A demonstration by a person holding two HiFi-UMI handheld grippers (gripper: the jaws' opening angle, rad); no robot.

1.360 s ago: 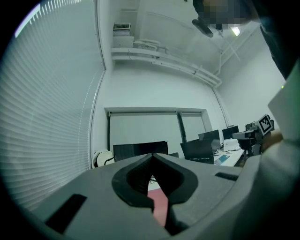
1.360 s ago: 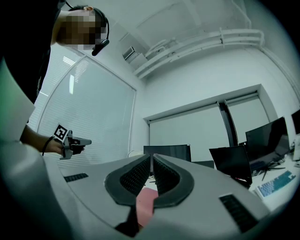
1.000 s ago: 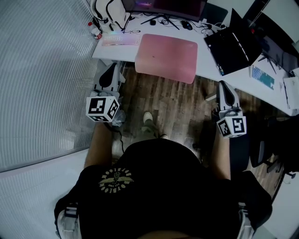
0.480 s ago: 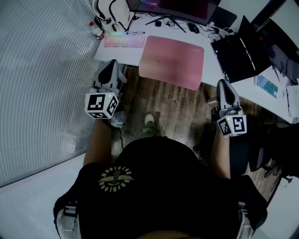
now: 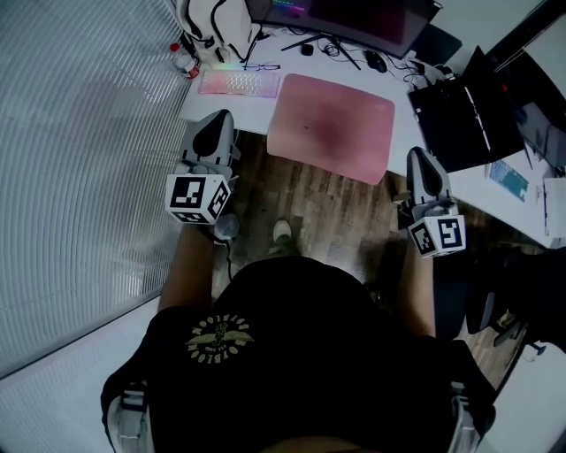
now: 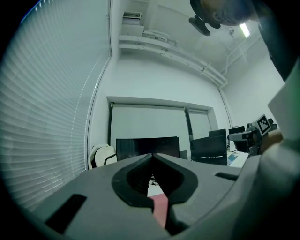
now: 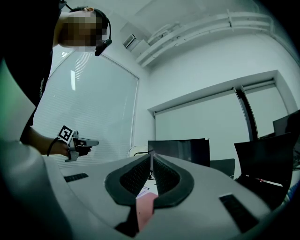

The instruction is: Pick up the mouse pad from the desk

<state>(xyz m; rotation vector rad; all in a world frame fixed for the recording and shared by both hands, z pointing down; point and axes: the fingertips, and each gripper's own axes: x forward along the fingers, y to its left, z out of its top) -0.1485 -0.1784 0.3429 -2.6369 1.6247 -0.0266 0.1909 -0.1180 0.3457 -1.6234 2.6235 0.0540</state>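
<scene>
A pink mouse pad (image 5: 332, 126) lies flat on the white desk (image 5: 400, 142), its near edge hanging over the desk's front edge. My left gripper (image 5: 216, 131) is held level in front of the desk, left of the pad, its tips close to the desk edge, jaws shut on nothing. To the pad's right my right gripper (image 5: 419, 164) points at the desk edge, also shut and empty. A strip of the pad (image 6: 160, 206) shows through the left gripper's (image 6: 152, 156) jaw notch, and the pad (image 7: 145, 206) shows likewise under the right gripper's (image 7: 151, 153) tips.
A backlit keyboard (image 5: 239, 83) lies left of the pad, a monitor (image 5: 354, 18) stands behind it, an open black laptop (image 5: 469, 111) sits to the right. Window blinds (image 5: 80, 150) fill the left. A dark office chair (image 5: 508, 283) stands at the right. Wooden floor (image 5: 309, 208) lies under the desk.
Both grippers have moved forward toward the desk; the desk and pad now sit closer in the head view. Both jaws stayed shut.
</scene>
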